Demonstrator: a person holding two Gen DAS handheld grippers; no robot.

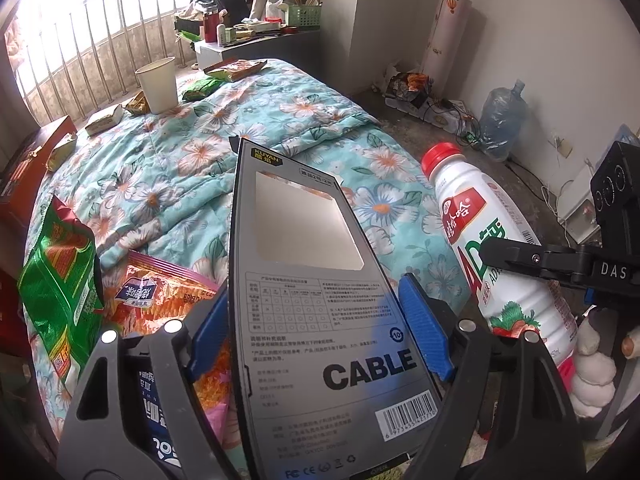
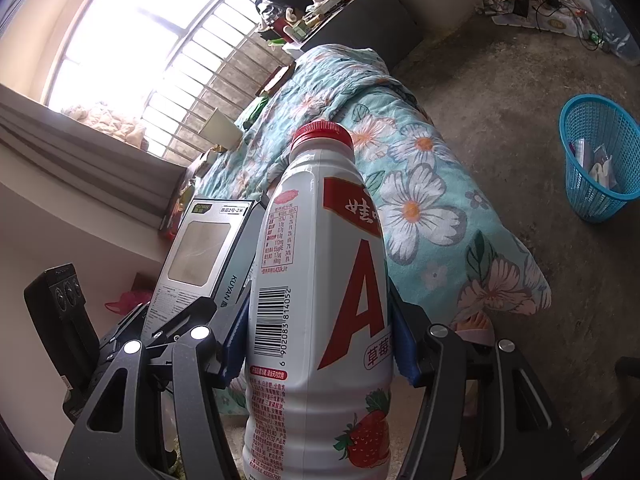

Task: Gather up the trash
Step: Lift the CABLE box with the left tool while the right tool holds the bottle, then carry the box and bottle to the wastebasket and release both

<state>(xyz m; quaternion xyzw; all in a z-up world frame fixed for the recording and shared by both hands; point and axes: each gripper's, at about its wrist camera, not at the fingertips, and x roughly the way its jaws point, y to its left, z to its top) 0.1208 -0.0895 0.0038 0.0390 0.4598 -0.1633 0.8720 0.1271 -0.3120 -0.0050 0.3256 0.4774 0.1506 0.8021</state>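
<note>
While the left claw (image 1: pixel 316 320) seemingly clasps the cable box (image 1: pixel 304 280), the right claw (image 2: pixel 320 344) grips the milk bottle (image 2: pixel 320 280).

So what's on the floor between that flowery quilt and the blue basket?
Nothing: in the right wrist view, only bare grey floor separates the floral quilt from the blue basket.

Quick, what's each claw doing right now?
Left claw: closed on the cable box.
Right claw: closed on the strawberry drink bottle.
</note>
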